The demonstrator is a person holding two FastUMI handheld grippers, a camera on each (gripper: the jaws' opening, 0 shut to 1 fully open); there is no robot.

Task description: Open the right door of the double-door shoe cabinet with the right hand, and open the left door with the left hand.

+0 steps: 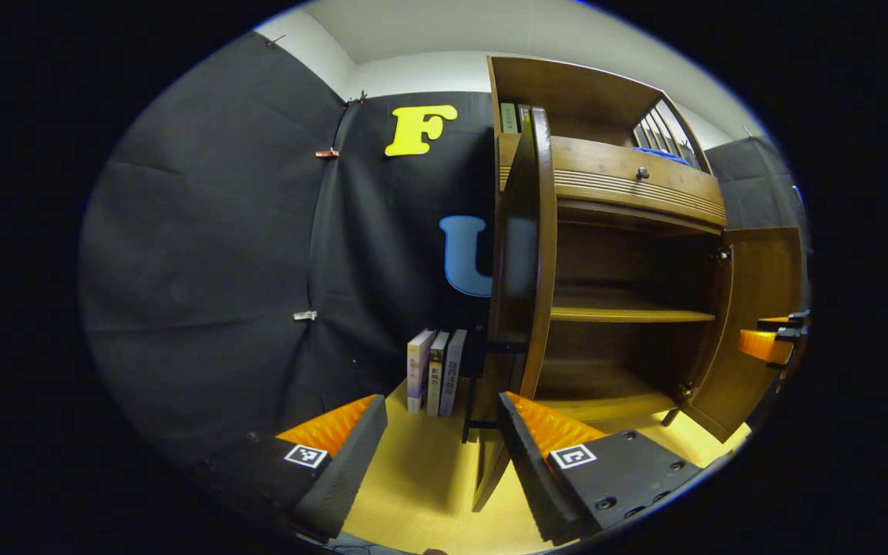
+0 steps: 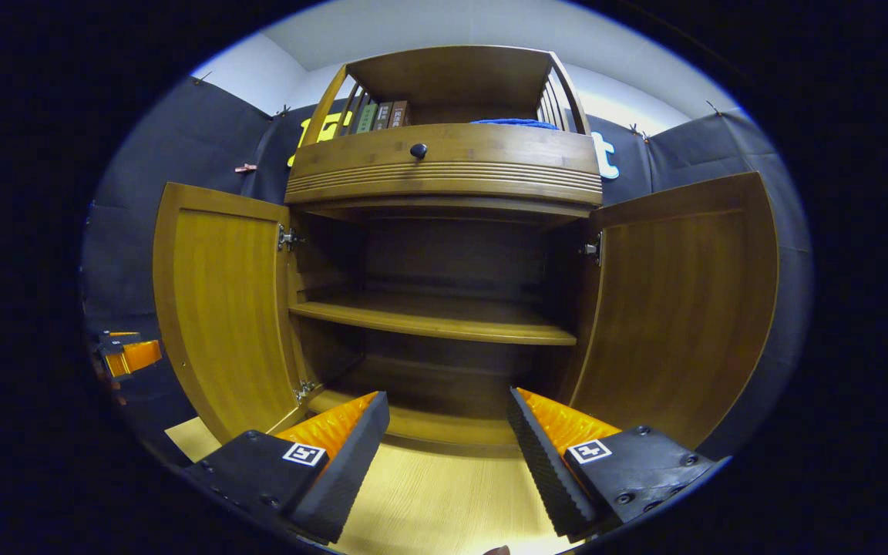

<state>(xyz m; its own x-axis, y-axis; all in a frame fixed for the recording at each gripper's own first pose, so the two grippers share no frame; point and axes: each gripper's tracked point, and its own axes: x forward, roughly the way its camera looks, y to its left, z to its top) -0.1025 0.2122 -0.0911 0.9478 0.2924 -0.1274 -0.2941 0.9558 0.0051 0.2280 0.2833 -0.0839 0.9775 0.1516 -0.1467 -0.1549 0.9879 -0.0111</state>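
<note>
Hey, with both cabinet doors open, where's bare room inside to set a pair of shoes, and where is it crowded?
The middle shelf is bare from the left door to the right door. The bottom shelf below it also looks bare, though dim at the back. Crowded: the top rack, with books and something blue, and the floor beside the cabinet, where three books stand.

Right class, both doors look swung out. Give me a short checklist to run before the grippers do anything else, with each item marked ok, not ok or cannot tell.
1. Left door open wide: ok.
2. Right door open wide: ok.
3. Left gripper open, holding nothing: ok.
4. Right gripper open, holding nothing: ok.
5. Middle shelf bare: ok.
6. Books on the floor beside the cabinet clear of the left door's edge: cannot tell.
</note>
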